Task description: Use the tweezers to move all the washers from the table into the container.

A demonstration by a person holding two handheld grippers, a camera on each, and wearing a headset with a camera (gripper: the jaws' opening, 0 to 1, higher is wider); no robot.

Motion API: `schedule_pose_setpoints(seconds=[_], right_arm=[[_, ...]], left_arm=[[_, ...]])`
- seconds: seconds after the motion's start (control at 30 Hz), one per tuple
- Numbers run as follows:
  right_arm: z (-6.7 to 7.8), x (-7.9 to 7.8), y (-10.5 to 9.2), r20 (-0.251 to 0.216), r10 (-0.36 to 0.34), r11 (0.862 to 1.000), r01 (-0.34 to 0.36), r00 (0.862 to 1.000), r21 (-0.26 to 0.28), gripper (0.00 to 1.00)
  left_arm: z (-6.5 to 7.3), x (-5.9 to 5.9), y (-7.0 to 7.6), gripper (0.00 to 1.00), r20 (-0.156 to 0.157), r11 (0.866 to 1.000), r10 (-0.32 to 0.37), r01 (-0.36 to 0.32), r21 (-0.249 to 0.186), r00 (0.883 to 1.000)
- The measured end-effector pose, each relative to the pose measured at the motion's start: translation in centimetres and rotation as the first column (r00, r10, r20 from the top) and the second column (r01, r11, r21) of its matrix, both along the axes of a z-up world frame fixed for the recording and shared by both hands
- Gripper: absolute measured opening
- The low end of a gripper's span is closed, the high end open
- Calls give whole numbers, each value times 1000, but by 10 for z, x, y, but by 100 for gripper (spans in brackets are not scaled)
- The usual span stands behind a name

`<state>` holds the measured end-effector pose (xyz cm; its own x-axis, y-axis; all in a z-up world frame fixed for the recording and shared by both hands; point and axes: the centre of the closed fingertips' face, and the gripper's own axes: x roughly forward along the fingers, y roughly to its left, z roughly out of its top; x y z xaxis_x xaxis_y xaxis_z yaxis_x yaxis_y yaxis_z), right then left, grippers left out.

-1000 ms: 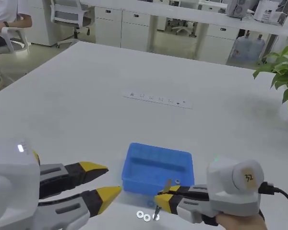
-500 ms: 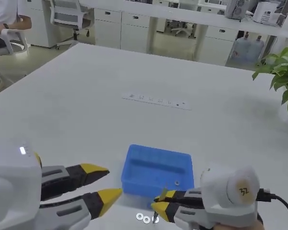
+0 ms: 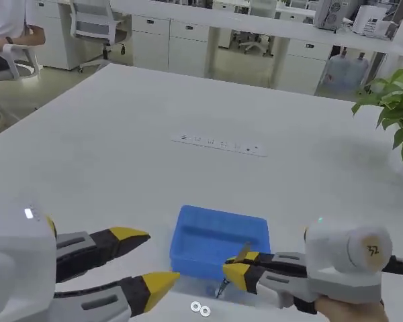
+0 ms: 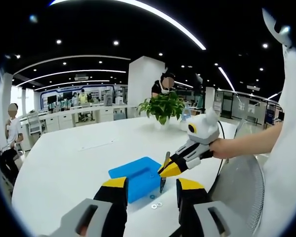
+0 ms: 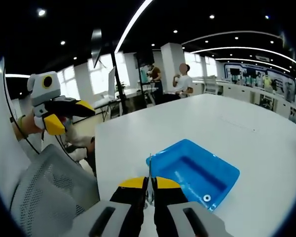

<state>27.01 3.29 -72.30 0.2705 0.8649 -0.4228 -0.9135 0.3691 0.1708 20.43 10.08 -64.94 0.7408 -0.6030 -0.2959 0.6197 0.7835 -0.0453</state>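
Right tool (image 3: 236, 268): clamped shut on the tweezers (image 3: 221, 287), tips pointing down just in front of the container (image 3: 188, 255).
Left tool (image 3: 156, 257): jaws apart, nothing between them, off to the left of the container and clear of it.
Change: three washers (image 3: 201, 308) in front of the container a second ago, two now; tweezers tips lifted off the counter (image 3: 121, 168) and brought closer to the container's near wall.
Meaning: probably the third one pinched in the tips and bound over that wall; too small to confirm.
Container contents: one washer (image 5: 206, 198) on the blue floor, near the front corner; otherwise bare.
Remaining: two washers side by side, just in front of the container, near the tweezers tips.
Progress: judged partway, two pickups likely to go.
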Motion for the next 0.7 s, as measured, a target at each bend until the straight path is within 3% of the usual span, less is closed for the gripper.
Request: schedule_pose_setpoints(seconds=[0.23, 0.33, 0.5, 0.7], right_arm=[[21, 24, -3, 21, -46, 998, 45, 999, 38, 2], [22, 38, -5, 17, -77, 997, 76, 997, 32, 2], [18, 57, -6, 3, -111, 994, 111, 994, 19, 2], [-7, 74, -7, -43, -139, 990, 137, 989, -43, 2]], left_arm=[[9, 4, 4, 56, 23, 999, 37, -36, -40, 999], [9, 6, 9, 64, 30, 997, 68, -66, -38, 997], [10, 7, 20, 79, 33, 992, 125, -124, -38, 992], [18, 4, 29, 83, 44, 985, 156, -152, -79, 987]])
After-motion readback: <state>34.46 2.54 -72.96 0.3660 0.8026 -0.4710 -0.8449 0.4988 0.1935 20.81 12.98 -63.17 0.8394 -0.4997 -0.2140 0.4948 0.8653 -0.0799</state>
